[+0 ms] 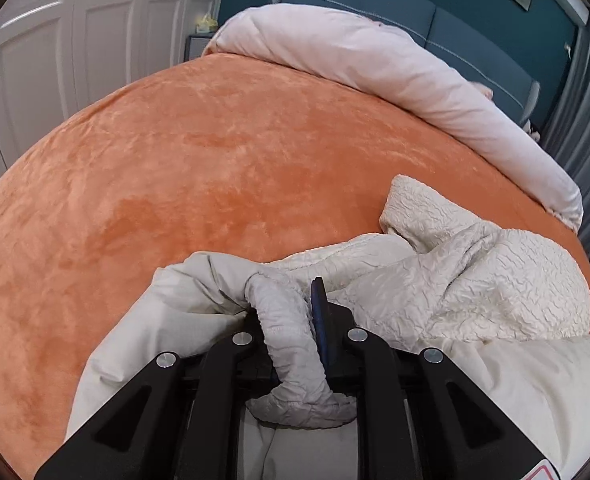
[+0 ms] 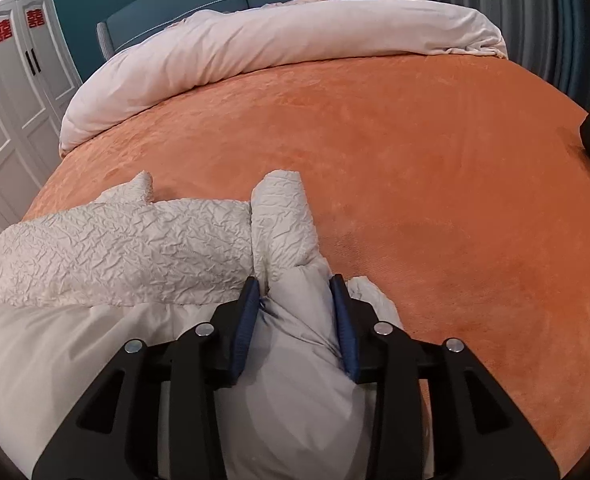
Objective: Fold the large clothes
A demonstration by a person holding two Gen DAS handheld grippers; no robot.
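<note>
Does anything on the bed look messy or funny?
Yes. The cream jacket lies crumpled near the edge of the orange blanket, its sleeves flopped at odd angles. The left gripper and right gripper each pinch a bunch of it. The pale duvet is heaped at the headboard end.

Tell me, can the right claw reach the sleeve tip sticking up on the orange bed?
Probably not right now. The right claw is shut on a bunch of the cream jacket, so it is busy. The sleeve tip lies just ahead with nothing between.
</note>
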